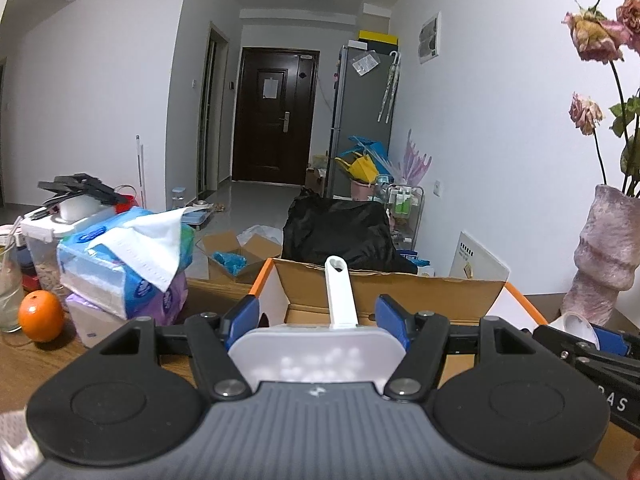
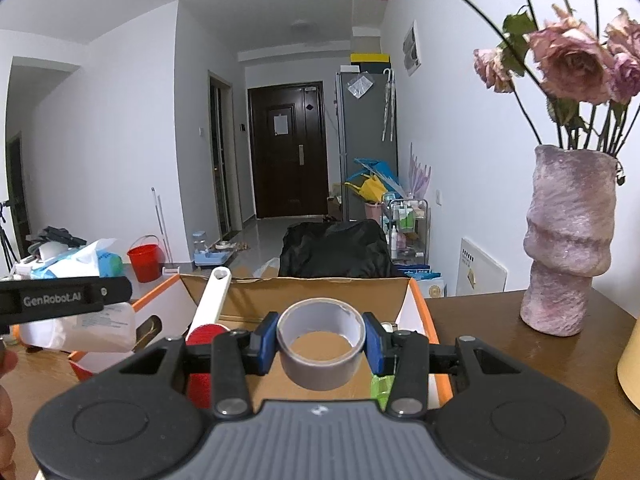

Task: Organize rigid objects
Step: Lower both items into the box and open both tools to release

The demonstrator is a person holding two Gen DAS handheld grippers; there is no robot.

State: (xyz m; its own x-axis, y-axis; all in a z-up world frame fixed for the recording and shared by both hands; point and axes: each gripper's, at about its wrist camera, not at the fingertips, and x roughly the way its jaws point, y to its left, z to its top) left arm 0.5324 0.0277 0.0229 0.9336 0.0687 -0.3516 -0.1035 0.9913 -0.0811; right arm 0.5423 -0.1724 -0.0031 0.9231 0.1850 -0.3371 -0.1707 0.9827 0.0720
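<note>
Wooden table point(image 2: 500, 320) carries an open cardboard box point(image 2: 320, 296) facing a hallway. My right gripper point(image 2: 320, 338) is clamped on a grey tape roll point(image 2: 321, 350), bore vertical, hanging directly above the box interior. My left gripper point(image 1: 316, 322) is clamped on a white container point(image 1: 316, 354), its long handle pointing forward over the box's near wall.
</note>
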